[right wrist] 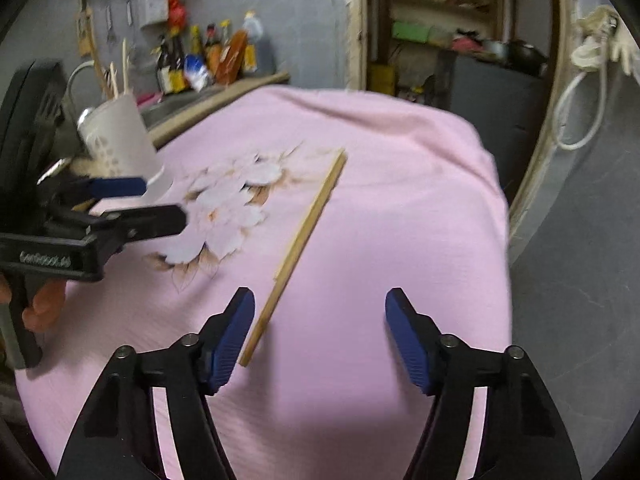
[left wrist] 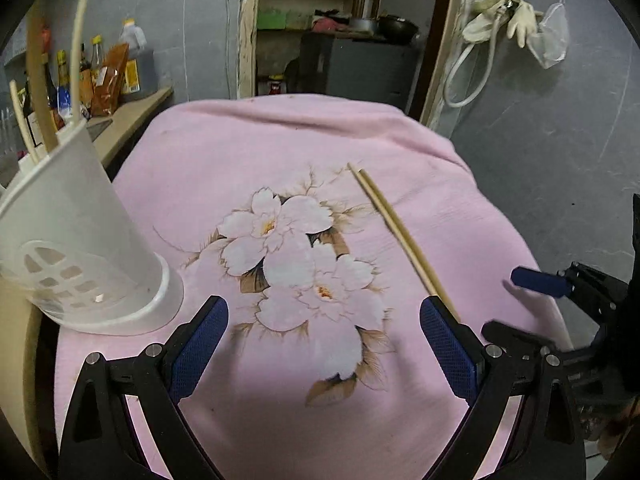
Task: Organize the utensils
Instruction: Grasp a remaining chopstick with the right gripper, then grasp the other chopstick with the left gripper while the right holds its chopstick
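Showed the right gripper (right wrist: 320, 332) part open and empty above pink cloth (right wrist: 400, 200). Placed the pair of chopsticks (right wrist: 298, 248) just outside its left finger (near end beside the pad). Likely needed shifting left to straddle both sticks before closing. Left gripper (left wrist: 324, 344) wide, empty; white holder (left wrist: 80, 240) beyond its left finger.

The pink cloth (left wrist: 400, 140) offers open surface across its far half and right side, free for passage. A white utensil holder (left wrist: 84, 240) stands at the left edge, sticks rising from its top, blocking approach there. A pair of chopsticks (left wrist: 400, 236) lies diagonally right of centre. The left gripper (left wrist: 324, 344) and right gripper (right wrist: 320, 332) crowd the near edge, close together.
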Demonstrator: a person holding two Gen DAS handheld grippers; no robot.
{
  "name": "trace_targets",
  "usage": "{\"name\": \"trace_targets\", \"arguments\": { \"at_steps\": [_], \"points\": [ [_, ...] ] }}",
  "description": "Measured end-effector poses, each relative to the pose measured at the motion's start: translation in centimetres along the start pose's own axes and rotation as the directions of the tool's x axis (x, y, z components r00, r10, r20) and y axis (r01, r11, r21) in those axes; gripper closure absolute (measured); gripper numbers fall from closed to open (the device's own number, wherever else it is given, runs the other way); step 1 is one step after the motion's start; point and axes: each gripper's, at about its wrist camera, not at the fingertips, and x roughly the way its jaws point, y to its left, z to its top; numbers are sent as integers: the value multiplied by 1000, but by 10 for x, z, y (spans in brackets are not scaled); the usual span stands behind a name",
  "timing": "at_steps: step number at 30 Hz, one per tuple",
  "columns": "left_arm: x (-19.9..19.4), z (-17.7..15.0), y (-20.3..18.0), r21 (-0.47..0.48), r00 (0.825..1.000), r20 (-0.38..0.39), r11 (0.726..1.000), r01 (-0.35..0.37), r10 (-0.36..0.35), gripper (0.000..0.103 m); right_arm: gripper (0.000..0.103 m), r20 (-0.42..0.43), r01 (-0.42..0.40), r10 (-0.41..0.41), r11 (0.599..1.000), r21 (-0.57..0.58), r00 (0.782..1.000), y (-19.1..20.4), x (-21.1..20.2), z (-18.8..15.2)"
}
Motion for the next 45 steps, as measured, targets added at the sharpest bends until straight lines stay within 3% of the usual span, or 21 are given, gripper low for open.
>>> {"name": "trace_targets", "arguments": {
  "at_steps": [4,7,10,12,14,17,19,21,25,30,38,42,45],
  "points": [
    [10,2,6,-5,1000,-16,1000,-5,5,9,45,-49,-9,7,999,-48,999,8,16,0],
    [17,2,10,-17,1000,-28,1000,2,-2,9,54,-56,40,-46,993,-107,997,15,21,2],
    [21,5,9,-19,999,-39,1000,16,-17,9,73,-54,80,-88,988,-129,995,14,23,3],
    [25,8,7,-18,999,-41,999,34,-35,9,93,-47,106,-113,986,-127,992,8,22,4],
    [29,12,4,-16,997,-45,998,56,-56,9,102,-42,119,-125,987,-109,991,0,22,6],
    [35,19,-1,-18,995,-52,996,87,-88,11,102,-34,114,-117,990,-80,993,-9,23,10],
    [40,24,-3,-19,993,-58,994,105,-106,17,102,-20,156,-158,985,-79,987,-13,23,13],
    [48,32,-5,-22,990,-71,993,120,-121,32,101,-19,156,-157,986,-52,987,-21,23,15],
    [71,51,-4,-58,986,-108,991,124,-129,47,101,-24,183,-183,983,1,983,-41,23,17],
    [99,77,3,-114,982,-148,988,102,-119,69,99,-59,119,-116,992,49,991,-59,31,27],
    [118,99,25,-215,962,-215,969,125,-171,77,97,-160,-6,19,997,82,987,-83,84,80],
    [117,103,27,-203,960,-237,974,101,-149,88,96,-219,-49,73,992,113,973,-89,119,108],
    [119,104,31,-226,950,-255,966,123,-180,99,98,-226,-52,83,989,140,971,-90,130,120]
  ]
}}
